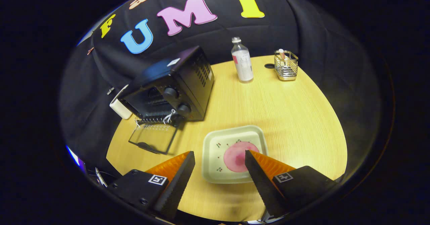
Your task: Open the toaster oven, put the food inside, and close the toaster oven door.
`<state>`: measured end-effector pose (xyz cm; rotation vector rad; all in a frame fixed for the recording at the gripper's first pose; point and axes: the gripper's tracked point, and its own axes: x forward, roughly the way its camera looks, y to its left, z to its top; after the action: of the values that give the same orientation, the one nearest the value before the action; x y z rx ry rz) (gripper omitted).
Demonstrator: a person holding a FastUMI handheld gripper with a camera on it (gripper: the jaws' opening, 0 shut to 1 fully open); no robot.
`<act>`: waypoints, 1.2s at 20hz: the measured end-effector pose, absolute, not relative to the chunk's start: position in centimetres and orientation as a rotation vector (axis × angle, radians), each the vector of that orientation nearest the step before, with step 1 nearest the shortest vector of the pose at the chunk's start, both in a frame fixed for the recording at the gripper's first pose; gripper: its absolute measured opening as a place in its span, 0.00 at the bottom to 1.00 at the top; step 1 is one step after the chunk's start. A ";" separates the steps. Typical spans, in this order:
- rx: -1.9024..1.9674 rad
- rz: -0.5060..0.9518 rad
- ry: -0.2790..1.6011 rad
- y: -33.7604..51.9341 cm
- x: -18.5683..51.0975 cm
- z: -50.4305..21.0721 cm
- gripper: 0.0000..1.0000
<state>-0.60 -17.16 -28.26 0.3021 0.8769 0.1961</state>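
Yellow table [285, 117] carries a pale tray [215, 171] with pink food [237, 156] between the spread fingers of the gripper [220, 159] — nothing held. Toaster oven [174, 87] stands beyond, door [153, 139] down. Bottle [242, 62] and wire basket [286, 67] sit far back — open tabletop between.

toaster oven [174, 87] interior blurred and dark, pink food [237, 156] partly behind one finger of the tongs [220, 159]

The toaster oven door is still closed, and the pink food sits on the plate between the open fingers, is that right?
Not quite. In the gripper view the toaster oven door is already down and open. The pink food does sit on the plate, with the gripper open around it.
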 end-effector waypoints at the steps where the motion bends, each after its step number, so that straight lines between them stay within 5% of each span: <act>1: 0.302 0.205 0.890 -17.2 -0.7 -28.6 0.99; 13: 0.323 0.152 1.028 -22.6 0.5 -36.1 1.00; 20: 0.329 0.283 1.044 -19.7 0.7 -36.7 0.99; 23: 0.260 0.310 1.059 -19.0 0.4 -37.1 0.92; 24: 0.237 0.311 1.057 -18.7 0.5 -37.3 0.76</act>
<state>0.45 -18.72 -37.27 0.2370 1.0568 0.3112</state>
